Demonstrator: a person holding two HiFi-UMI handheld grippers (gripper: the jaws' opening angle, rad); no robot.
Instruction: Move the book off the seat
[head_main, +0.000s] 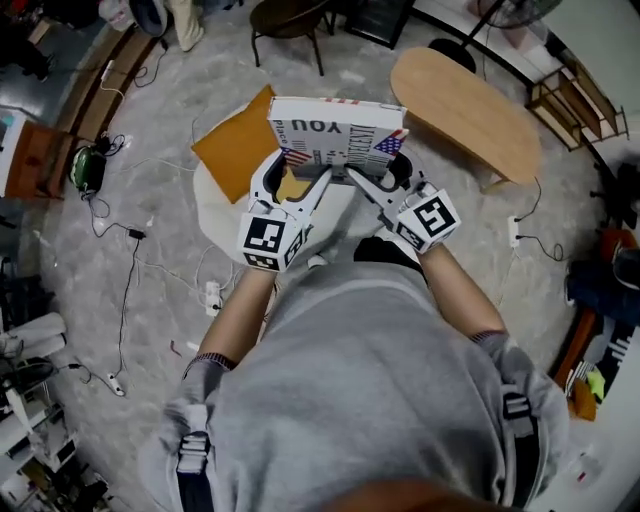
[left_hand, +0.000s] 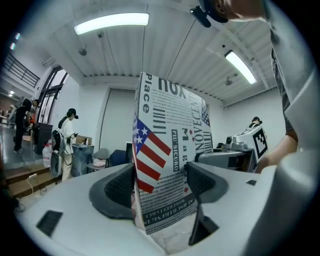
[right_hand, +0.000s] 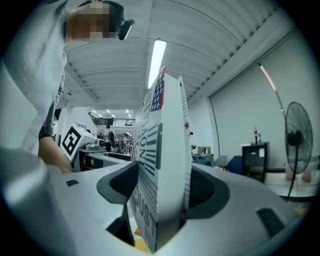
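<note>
Book (head_main: 335, 135), a thick one with a flag and black lettering on its cover, is being held in the air by 2 grippers, hanging above the far side of the white round seat (head_main: 225, 215) and its orange cushion (head_main: 235, 145). In the head view, the rounded end of a wooden oval table (head_main: 470, 110) is lying just to the book's right, and a dark chair (head_main: 285, 20) is standing beyond it, with bare pale floor lying open between them. Cables (head_main: 130, 270) are trailing over the floor at the left. The left gripper (head_main: 297, 178) is clamping the book's near left corner, and the right gripper (head_main: 383, 172) is clamping its near right corner, both sets of pads pressing its faces.
</note>
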